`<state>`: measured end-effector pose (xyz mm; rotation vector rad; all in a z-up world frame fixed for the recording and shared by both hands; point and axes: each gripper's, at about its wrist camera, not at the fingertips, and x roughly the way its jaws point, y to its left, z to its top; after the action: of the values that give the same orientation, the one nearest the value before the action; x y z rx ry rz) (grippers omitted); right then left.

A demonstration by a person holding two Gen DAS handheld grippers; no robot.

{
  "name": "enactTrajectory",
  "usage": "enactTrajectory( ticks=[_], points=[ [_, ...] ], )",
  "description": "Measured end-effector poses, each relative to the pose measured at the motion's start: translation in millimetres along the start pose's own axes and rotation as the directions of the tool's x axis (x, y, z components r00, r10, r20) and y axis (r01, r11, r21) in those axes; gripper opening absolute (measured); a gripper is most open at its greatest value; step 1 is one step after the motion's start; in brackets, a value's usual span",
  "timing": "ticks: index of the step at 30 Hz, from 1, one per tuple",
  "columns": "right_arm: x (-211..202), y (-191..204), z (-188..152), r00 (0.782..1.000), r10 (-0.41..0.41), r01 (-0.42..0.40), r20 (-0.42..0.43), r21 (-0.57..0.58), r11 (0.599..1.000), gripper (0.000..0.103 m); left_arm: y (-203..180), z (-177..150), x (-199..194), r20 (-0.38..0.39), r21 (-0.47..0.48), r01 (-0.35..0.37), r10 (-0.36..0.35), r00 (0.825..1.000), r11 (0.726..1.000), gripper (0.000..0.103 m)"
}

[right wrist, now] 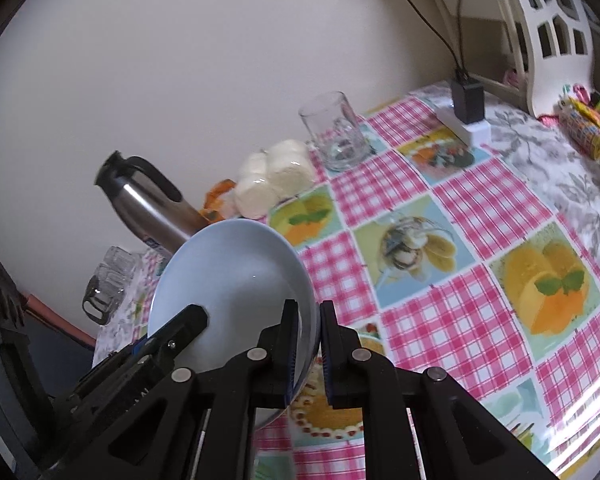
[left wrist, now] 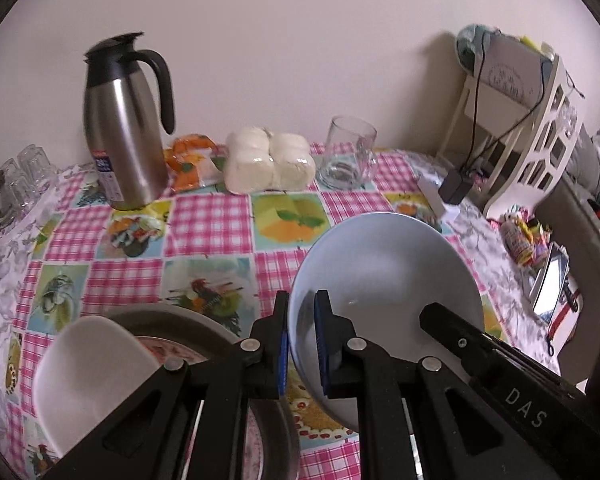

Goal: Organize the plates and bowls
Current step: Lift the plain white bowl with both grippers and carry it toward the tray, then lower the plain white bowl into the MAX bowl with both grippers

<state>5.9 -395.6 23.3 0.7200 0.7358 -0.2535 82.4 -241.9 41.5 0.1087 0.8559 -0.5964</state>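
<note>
Left gripper point(left wrist: 302, 344), right gripper point(right wrist: 309, 350) both pinching rim of one blue bowl point(left wrist: 384, 280); one white bowl point(left wrist: 84, 376) beside.

On the tabletop point(left wrist: 208, 224), taking the thermos jug point(left wrist: 126, 120) at the back wall as landmark, a wrapped pack of buns point(left wrist: 270, 164) lies to its right and an empty glass mug point(left wrist: 350, 154) stands further right still. Upturned glasses point(left wrist: 20, 180) sit left of the jug at the tabletop's edge. Well in front of the jug, a bowl point(left wrist: 384, 292) is held tilted above the tabletop, the left hand-held gripper point(left wrist: 302, 344) astride its near-left rim and the right hand-held gripper point(right wrist: 310, 354) on its opposite rim, with a dish point(left wrist: 84, 376) resting on a plate point(left wrist: 188, 322) just left of the bowl.
</note>
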Motion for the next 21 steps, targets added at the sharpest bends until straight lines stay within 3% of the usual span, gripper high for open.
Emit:
enactTrajectory(
  ticks=[11, 21],
  points=[
    [-9, 46, -5, 0.998, 0.055, -0.054, 0.012, -0.055, 0.997, 0.012, 48, 3, -37, 0.024, -0.096, 0.018, -0.016, 1.000, 0.995, 0.012],
    [-1, 104, -30, 0.993, 0.115, -0.119, -0.037, -0.135, 0.984, 0.013, 112, -7, -68, 0.025, -0.219, 0.005, 0.001, 1.000, 0.976, 0.012]
  ],
)
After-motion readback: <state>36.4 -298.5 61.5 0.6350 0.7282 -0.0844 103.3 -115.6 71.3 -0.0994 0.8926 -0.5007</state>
